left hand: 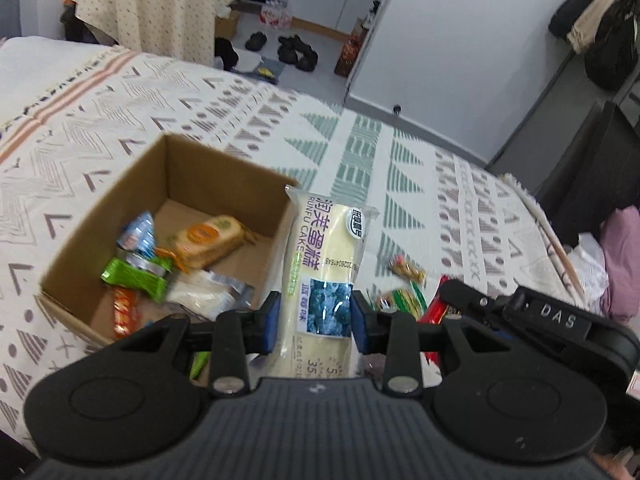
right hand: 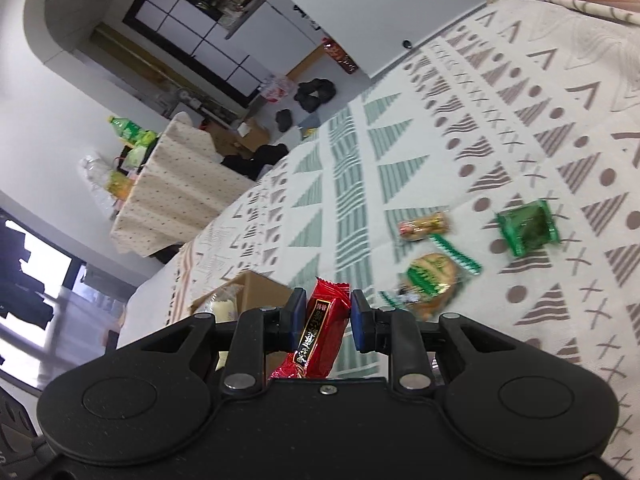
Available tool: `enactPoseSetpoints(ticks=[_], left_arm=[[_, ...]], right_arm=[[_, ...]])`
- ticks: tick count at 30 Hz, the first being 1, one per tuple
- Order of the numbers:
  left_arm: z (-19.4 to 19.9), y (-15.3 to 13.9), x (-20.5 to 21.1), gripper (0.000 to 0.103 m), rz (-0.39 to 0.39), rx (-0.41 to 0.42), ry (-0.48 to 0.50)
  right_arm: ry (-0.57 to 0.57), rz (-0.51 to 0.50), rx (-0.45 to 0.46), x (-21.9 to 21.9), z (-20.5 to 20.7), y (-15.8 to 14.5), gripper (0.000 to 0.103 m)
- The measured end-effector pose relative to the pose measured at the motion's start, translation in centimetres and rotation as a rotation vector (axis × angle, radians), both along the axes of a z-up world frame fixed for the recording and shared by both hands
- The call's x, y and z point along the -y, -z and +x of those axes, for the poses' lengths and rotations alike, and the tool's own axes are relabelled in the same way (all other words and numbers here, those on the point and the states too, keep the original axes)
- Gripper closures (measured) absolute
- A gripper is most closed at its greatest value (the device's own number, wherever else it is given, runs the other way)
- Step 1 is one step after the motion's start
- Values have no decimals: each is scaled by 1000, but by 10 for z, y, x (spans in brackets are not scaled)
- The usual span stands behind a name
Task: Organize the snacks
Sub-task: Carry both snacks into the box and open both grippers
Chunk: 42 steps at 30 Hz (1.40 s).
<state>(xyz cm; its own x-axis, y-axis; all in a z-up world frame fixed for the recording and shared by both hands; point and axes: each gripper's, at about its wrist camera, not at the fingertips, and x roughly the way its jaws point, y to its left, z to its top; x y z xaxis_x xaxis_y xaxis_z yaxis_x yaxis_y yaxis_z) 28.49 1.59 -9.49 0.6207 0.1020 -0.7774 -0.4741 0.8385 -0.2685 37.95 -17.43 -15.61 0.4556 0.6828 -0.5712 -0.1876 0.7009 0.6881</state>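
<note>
Bedroom setup, with a bed (left hand: 400,152) under a patterned white, green and grey blanket doing duty as the work surface. On it sits an open cardboard box (left hand: 168,184) that already has a bunch of snacks inside: a round biscuit pack (left hand: 210,240), a green wrapper (left hand: 136,278), a blue one, a few others.

Left gripper (left hand: 314,320) is pinching a pale cake pack (left hand: 320,272) with a blueberry picture on it, blue pads pressed on both sides, the pack sticking up just right of the box.

Right gripper (right hand: 324,320) is clamped on a red snack pack (right hand: 322,328), pads on either side of it, the wrapper poking up between the fingers.

Still loose on the blanket in the right wrist view: a green square packet (right hand: 528,228), a round cracker pack (right hand: 434,276), and a small orange bar (right hand: 422,226). Floor beyond the bed has shoes and clutter.
</note>
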Motion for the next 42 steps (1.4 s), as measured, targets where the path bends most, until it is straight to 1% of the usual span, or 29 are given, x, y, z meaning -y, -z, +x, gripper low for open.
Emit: enactPoseSetpoints(ticks=[6,11,16,21,25,30,35,42], left_arm=[[-13,-11,-27,68,13,13,-43],[-23,-14,-52,68,9,19,-73],[-31,-15,-74,68,0,27,-89],[-34,-7,-96,68,-25,19,-96],[-30,1,-110,68,-48,11,-80],[-15,7,-124,68,-47,-1,-47],[-4,13,-134,68,-59,-11,-38],[1,26,-143,67,-82,-28,-34]], right_arm=[[-25,3,38,-18,-8,-14,79],[-45,-15,68,-34,-14,-25,79],[-72,-32,84,-55,-21,-26,79],[-102,-55,93,-78,-28,-22,79],[-117,-76,100,-94,-30,-19,79],[-130,-92,113,-110,-31,-17,79],[-127,-88,121,-121,-27,-14,79],[-134,-73,123,-135,-25,-7,79]])
